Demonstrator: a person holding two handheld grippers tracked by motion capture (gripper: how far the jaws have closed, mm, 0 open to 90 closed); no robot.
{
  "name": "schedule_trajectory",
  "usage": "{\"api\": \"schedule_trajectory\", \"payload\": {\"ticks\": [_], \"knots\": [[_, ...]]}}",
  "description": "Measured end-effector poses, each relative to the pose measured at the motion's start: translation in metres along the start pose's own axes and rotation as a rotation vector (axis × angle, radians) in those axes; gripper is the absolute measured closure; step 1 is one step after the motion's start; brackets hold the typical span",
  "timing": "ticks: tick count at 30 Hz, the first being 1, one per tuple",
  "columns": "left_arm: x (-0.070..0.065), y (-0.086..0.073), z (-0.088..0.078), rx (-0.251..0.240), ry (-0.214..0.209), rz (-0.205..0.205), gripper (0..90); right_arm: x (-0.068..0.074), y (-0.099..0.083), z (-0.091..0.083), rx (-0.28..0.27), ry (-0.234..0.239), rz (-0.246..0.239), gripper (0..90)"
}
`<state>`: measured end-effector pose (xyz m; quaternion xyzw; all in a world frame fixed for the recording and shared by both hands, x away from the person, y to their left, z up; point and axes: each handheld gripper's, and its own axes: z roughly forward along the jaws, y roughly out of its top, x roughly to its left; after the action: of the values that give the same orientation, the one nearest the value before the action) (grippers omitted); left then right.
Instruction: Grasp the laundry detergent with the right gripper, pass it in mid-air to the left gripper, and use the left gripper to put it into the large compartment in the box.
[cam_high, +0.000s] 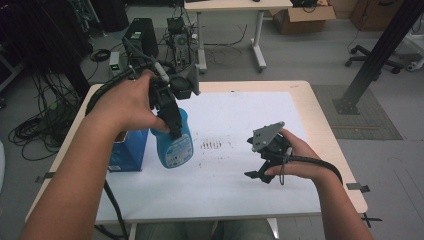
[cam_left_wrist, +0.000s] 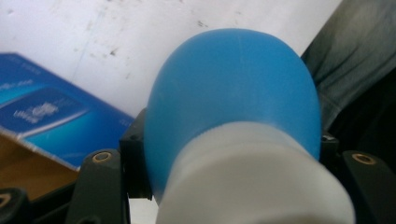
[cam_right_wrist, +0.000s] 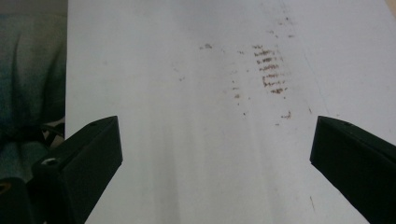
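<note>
The left claw (cam_high: 172, 122) squeezes the blue bottle (cam_high: 174, 145) by its neck; smooth plastic may slip. The right claw (cam_high: 260, 175) is open.

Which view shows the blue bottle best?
The high view: the whole blue bottle with its label, held by the left gripper. The left gripper view gives a blurred close-up of its shoulder. The right gripper view looks at the stained white sheet.

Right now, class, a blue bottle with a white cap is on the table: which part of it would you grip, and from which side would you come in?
Grip the blue bottle at its narrow neck just under the white cap, coming from above. The shoulder flares out below the neck, so jaws there probably cannot slide off upward. The left tool is shut on it this way; the blue box crowds its left side.
</note>
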<state>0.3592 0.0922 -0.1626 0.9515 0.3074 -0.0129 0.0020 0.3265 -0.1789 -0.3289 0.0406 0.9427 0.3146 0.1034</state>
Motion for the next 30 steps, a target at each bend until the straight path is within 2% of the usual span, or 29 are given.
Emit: {"api": "schedule_trajectory", "payload": {"ticks": [5, 7, 10, 18, 30], "knots": [[0.011, -0.007, -0.015, -0.017, 0.01, -0.085, 38.2, -0.002, -0.004, 0.0, 0.029, 0.008, -0.001, 2.5], [0.016, -0.01, -0.02, -0.024, 0.011, -0.132, 38.2, -0.002, -0.005, 0.001, 0.039, 0.009, -0.001, 2.6], [0.024, -0.015, -0.028, -0.042, 0.002, -0.19, 38.2, -0.003, -0.005, 0.0, 0.066, 0.008, -0.006, 2.7], [0.044, -0.033, -0.05, -0.103, -0.022, -0.355, 38.2, -0.004, -0.004, -0.001, 0.091, 0.007, -0.013, 2.7], [0.073, -0.058, -0.075, -0.116, 0.006, -0.58, 38.1, -0.008, -0.005, -0.006, 0.111, 0.005, -0.01, 2.8]]}}
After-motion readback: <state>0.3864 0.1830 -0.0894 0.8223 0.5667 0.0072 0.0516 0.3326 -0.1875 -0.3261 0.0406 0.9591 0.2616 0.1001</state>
